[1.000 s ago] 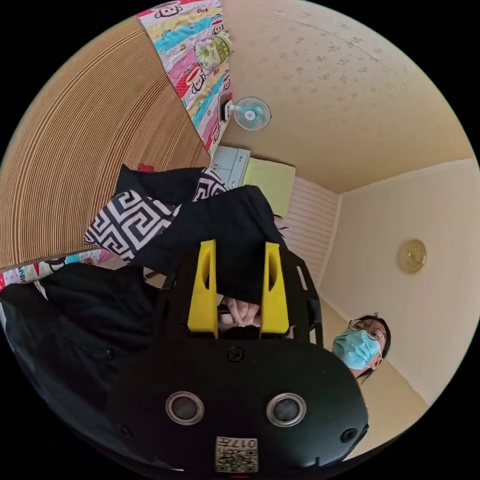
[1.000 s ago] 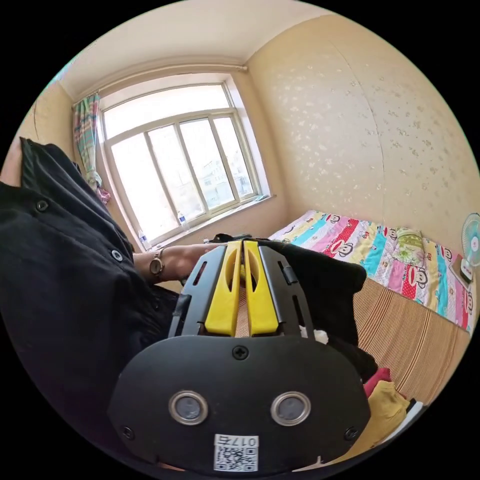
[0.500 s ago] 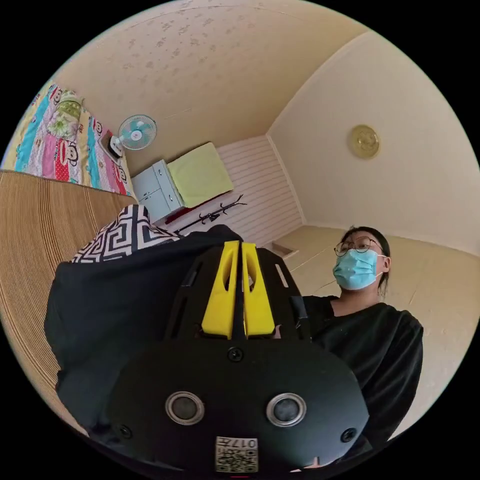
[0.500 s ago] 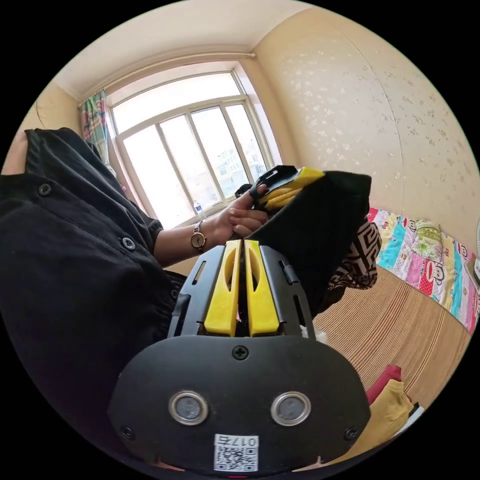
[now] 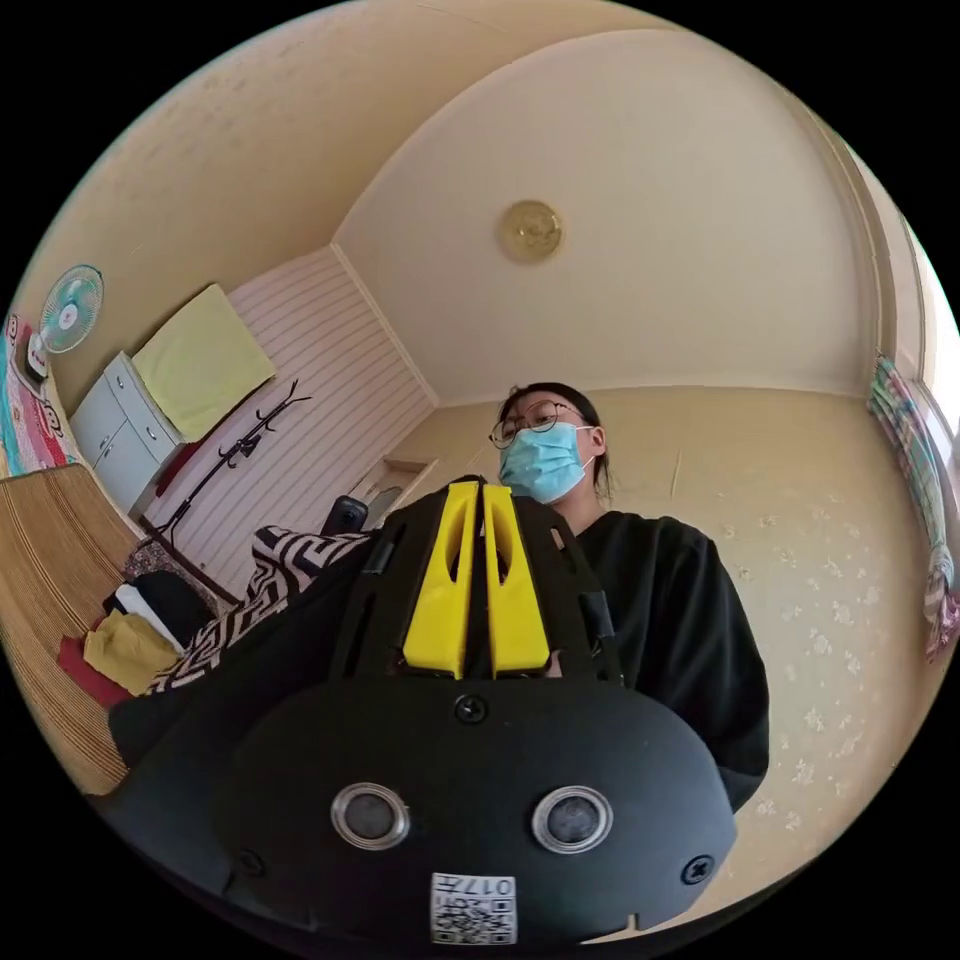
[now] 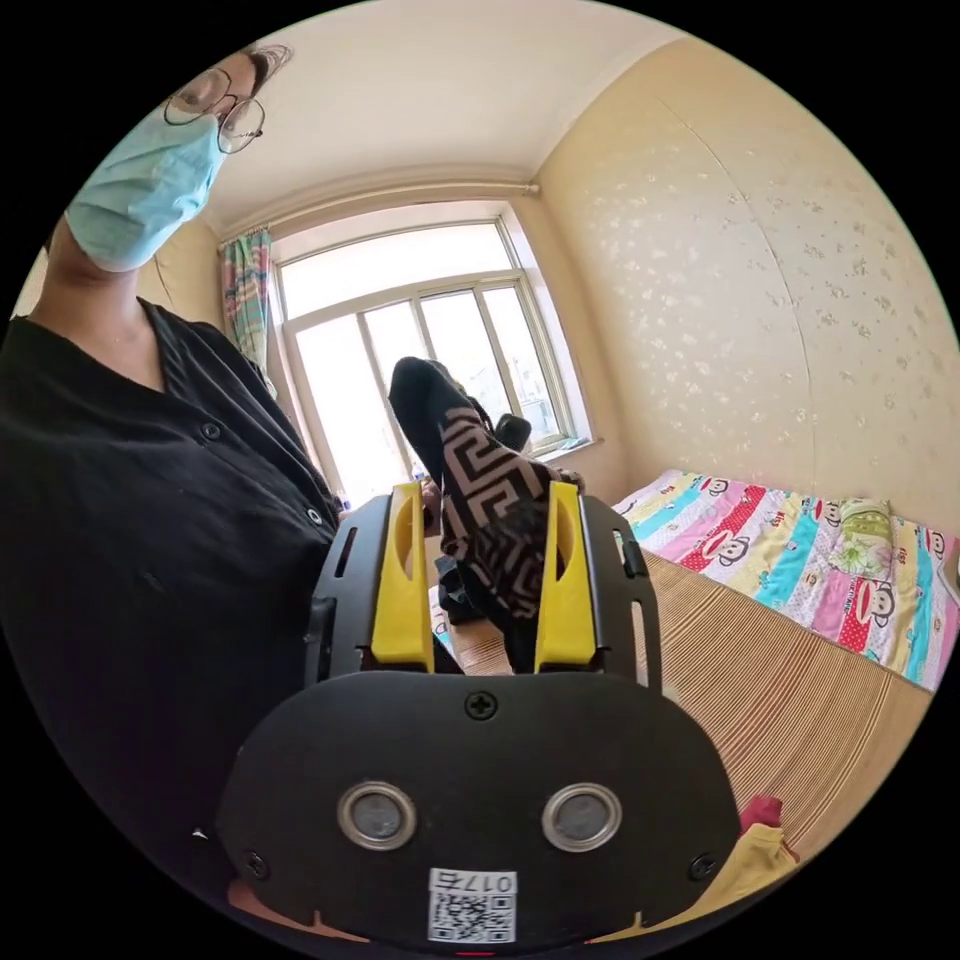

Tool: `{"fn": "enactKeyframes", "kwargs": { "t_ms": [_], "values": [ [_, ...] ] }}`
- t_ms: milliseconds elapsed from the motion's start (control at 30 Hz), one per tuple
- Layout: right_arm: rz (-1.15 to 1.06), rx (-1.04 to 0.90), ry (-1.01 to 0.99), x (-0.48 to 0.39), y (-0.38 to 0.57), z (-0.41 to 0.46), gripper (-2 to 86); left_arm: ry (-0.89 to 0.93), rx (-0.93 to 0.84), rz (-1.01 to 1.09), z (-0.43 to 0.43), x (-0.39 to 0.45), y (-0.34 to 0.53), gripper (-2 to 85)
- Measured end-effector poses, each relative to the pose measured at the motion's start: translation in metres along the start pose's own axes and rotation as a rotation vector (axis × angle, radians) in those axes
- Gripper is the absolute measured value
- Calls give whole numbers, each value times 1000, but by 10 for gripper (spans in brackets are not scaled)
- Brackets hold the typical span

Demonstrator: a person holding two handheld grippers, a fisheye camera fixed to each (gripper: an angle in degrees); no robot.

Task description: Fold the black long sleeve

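Observation:
The black long sleeve [image 6: 490, 520], with a black-and-white maze pattern on part of it, hangs lifted in front of the window in the right gripper view. Its top end is held up by my left gripper, whose black body [image 6: 513, 430] peeks out behind the cloth. In the left gripper view my left gripper [image 5: 478, 492] is shut, and the garment [image 5: 240, 620] drapes away to the lower left. My right gripper [image 6: 485, 492] is open, its yellow jaws standing either side of the hanging cloth without pressing on it.
The person [image 5: 660, 610] in a black top stands close behind both grippers. A striped mat [image 6: 800, 720] covers the bed, with a colourful quilt [image 6: 800, 550] along the wall. Folded yellow and red clothes [image 5: 120, 648] lie on the mat. A cabinet [image 5: 110, 430] and fan [image 5: 70, 305] stand beyond.
My left gripper went from open to shut on the garment and lifted it. My right gripper, shut before, has opened. Both cameras have swung towards the person and the ceiling.

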State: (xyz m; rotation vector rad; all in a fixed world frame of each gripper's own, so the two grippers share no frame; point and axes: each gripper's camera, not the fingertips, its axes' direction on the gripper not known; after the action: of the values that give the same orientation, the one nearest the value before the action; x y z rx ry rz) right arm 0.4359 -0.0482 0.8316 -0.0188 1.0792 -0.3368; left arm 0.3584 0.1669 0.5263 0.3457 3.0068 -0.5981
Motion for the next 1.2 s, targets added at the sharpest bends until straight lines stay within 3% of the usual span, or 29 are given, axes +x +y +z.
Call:
{"fn": "enactKeyframes", "kwargs": {
  "t_ms": [67,100,200,267,433,533,700,867,1000,1100,1200],
  "values": [
    [6,-41,27,5,-1,13,126,58,-6,4,12,-12,3,-9],
    [18,-43,36,9,-1,15,65,60,-12,2,17,-18,5,-9],
    [14,26,55,16,1,4,19,-41,-36,6,23,-19,9,-9],
    [38,79,132,19,0,-10,13,-155,-30,-24,21,-18,12,-9],
    [15,141,369,11,-12,-35,7,-644,-73,-134,31,-18,20,1],
    [-44,143,413,2,-20,-32,6,-791,-91,-208,46,-37,22,33],
    [-54,148,432,4,-28,-30,6,-908,-10,-193,74,-53,25,117],
    [-51,99,459,9,-29,-21,7,-961,-64,-215,142,-80,19,151],
    [-32,27,547,14,-27,-5,7,-1263,-129,-359,203,-102,14,176],
    [5,16,553,21,-24,4,6,-1378,-198,-346,240,-120,15,161],
    [28,18,521,27,-19,9,7,-1428,-190,-381,245,-142,22,94]
  ]
}}
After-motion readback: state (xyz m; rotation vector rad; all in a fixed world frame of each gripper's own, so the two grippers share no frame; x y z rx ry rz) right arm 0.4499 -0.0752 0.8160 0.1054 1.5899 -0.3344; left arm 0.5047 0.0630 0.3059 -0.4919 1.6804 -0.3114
